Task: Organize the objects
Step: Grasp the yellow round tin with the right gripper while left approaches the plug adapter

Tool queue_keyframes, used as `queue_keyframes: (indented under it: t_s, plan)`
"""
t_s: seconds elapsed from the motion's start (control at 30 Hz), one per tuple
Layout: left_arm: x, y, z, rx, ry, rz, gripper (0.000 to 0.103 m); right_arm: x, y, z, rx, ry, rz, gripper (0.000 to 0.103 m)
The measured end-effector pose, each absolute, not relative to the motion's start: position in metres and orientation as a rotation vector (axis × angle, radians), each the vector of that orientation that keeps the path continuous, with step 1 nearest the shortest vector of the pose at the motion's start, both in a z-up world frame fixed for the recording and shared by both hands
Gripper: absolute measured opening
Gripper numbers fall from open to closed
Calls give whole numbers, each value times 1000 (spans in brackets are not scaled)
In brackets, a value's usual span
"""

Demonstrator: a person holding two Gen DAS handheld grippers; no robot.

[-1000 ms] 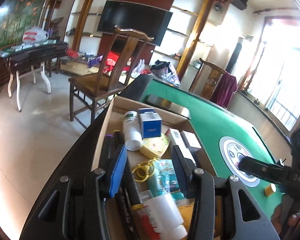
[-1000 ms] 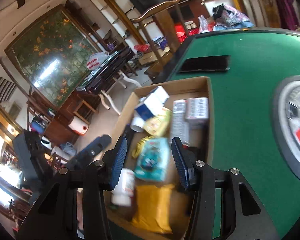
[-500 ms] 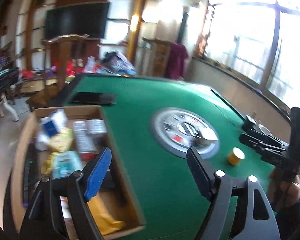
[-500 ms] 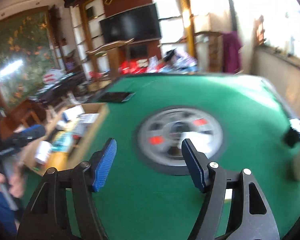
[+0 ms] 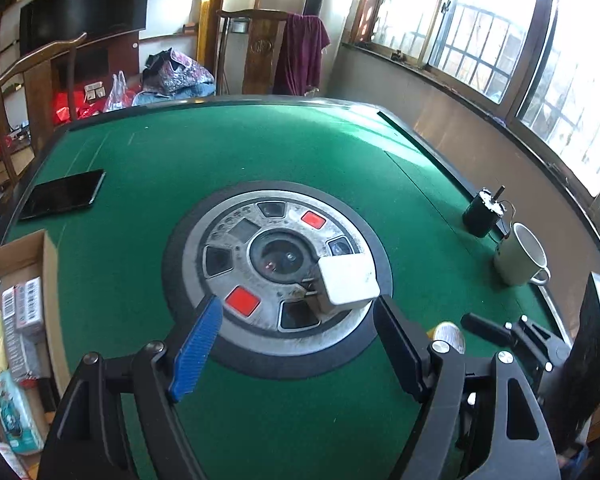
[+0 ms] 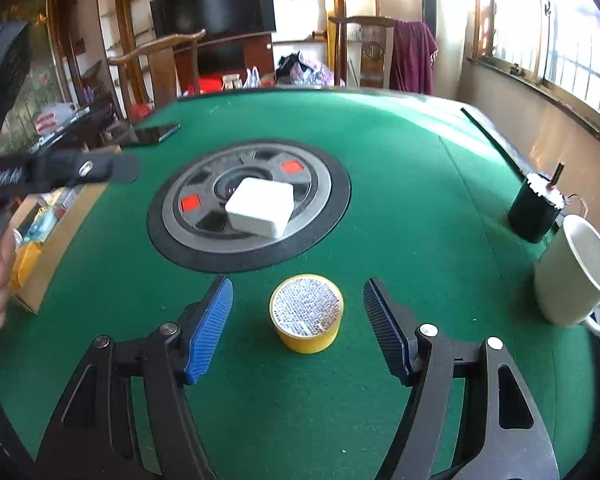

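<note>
While both jaws have just been opening, the right gripper [image 6: 298, 326] straddles a yellow tin [image 6: 307, 312] untouched. Wide and empty, the left gripper [image 5: 296, 340] hangs near a white box [image 5: 348, 280].

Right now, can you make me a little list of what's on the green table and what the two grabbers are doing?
table: green felt, round dial panel in its middle
white box: lies on the panel
yellow tin: upright on the felt
right gripper: open, the tin between its fingers, untouched
left gripper: open, empty, facing the white box
mug: white, at the right edge
black cylinder: behind the mug
phone: far left
cardboard box: left edge, full of packets
</note>
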State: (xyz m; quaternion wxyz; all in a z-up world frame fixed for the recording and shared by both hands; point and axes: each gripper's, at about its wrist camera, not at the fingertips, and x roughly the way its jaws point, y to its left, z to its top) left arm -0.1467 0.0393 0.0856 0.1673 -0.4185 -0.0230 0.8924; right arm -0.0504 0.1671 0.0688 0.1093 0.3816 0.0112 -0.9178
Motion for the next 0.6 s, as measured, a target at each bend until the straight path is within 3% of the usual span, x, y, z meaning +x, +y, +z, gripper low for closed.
queue_keyframes:
  t_s: [0.07,0.1,0.13,0.37,0.5,0.6]
  plan:
    - [-155,51,82,-1204,-30,2527,78,-52,166,63,1130,36,-2693,66]
    - [-159,58,81,-1206,-3,2525,78,-52,167,58,1161,39,-2688,59]
    - [-163,65,79,-1201,26,2526,78,-55,170,53,1205,31,-2689,39]
    - [-203,90,61,-1255,75,2501,78,-59,219,57,1186,-385,-2693,39]
    - [-219,92,46,-1334,-20,2432,78,-61,231,57,1170,-476,-2718,39]
    - [-212,96,37,-1374,13,2369,78,-62,237,58,1155,-521,-2713,39]
